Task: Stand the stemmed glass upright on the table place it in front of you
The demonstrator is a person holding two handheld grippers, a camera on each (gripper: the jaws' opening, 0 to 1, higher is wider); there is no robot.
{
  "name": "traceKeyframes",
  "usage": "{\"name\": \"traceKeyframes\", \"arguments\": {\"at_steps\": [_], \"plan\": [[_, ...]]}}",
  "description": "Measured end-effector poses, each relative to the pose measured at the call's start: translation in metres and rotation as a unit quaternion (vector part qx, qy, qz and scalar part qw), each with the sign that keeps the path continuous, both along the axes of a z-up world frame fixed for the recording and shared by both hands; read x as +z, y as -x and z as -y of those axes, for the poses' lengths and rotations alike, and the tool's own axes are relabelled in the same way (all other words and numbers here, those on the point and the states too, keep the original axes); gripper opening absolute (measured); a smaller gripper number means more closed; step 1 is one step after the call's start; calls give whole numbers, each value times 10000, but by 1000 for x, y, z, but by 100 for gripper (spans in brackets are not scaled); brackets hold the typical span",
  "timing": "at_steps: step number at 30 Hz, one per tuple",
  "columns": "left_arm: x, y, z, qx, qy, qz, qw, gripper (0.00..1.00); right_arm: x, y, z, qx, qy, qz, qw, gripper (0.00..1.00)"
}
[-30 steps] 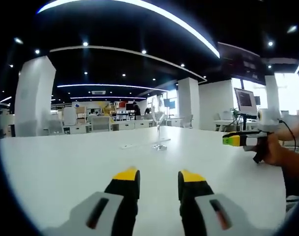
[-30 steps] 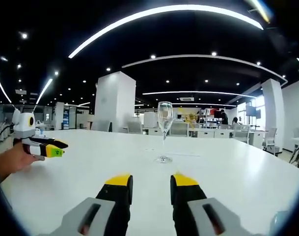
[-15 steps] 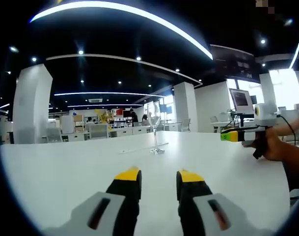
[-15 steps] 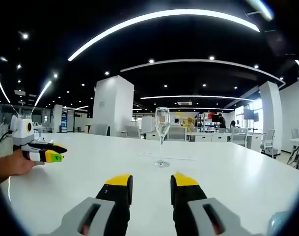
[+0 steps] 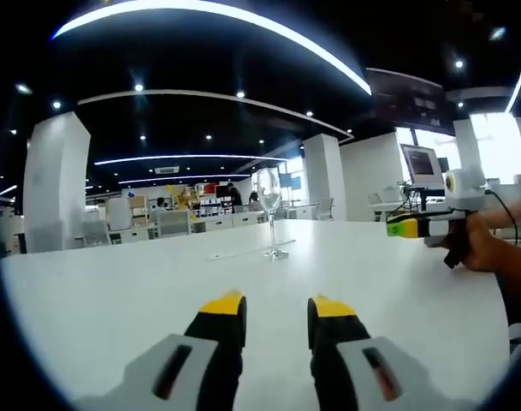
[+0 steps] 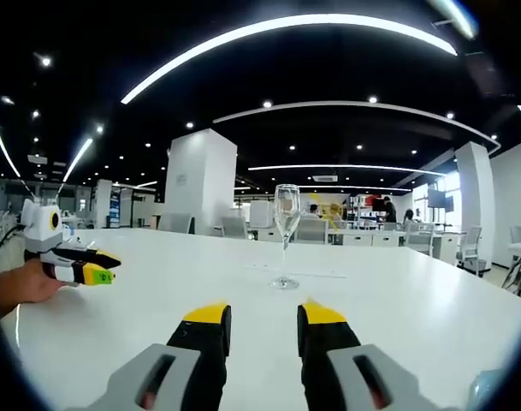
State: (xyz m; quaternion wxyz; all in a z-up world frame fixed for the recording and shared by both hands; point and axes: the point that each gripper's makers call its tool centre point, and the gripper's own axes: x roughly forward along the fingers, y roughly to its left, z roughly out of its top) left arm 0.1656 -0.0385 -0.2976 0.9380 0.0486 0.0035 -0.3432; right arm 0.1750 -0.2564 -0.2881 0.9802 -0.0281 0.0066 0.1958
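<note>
A clear stemmed glass [image 6: 286, 231] stands upright on the white table [image 6: 397, 300], well ahead of both grippers; in the left gripper view the glass [image 5: 270, 210] is seen farther off. My left gripper [image 5: 276, 310] is open over the table, nothing between its yellow-tipped fingers. My right gripper [image 6: 258, 316] is open too, also with nothing in it. The right gripper [image 5: 418, 228] comes into the left gripper view from the right, held by a hand. In the right gripper view the left gripper [image 6: 76, 265] enters at the left edge.
A thin clear strip [image 6: 298, 271] lies flat on the table beside the glass's foot. White pillars [image 6: 200, 184], desks, chairs and monitors [image 5: 421, 167] fill the office behind. A person's forearm [image 5: 512, 274] reaches in at the right.
Both views have shifted slightly with the hands. The glass stays upright in the same spot on the table, and both grippers remain open.
</note>
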Motion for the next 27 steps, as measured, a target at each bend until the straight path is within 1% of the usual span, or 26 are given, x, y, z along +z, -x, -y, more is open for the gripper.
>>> {"name": "traceKeyframes", "arguments": {"at_steps": [8,12,18,22,27], "plan": [[0,2,1,-24,-31,26,10000,29,-1,0,0,-19,6,-13,10000,34],[-2,2,2,-25,-87,15,10000,29,-1,1,0,-17,-7,13,10000,34],[-2,1,1,-9,-63,1,10000,29,-2,1,0,-3,9,-2,10000,34],[-4,1,1,-11,-108,-39,9999,29,-1,1,1,-21,-14,-9,10000,34],[-4,1,2,-25,-123,-19,9999,29,-1,2,1,-24,-24,-9,10000,34]]}}
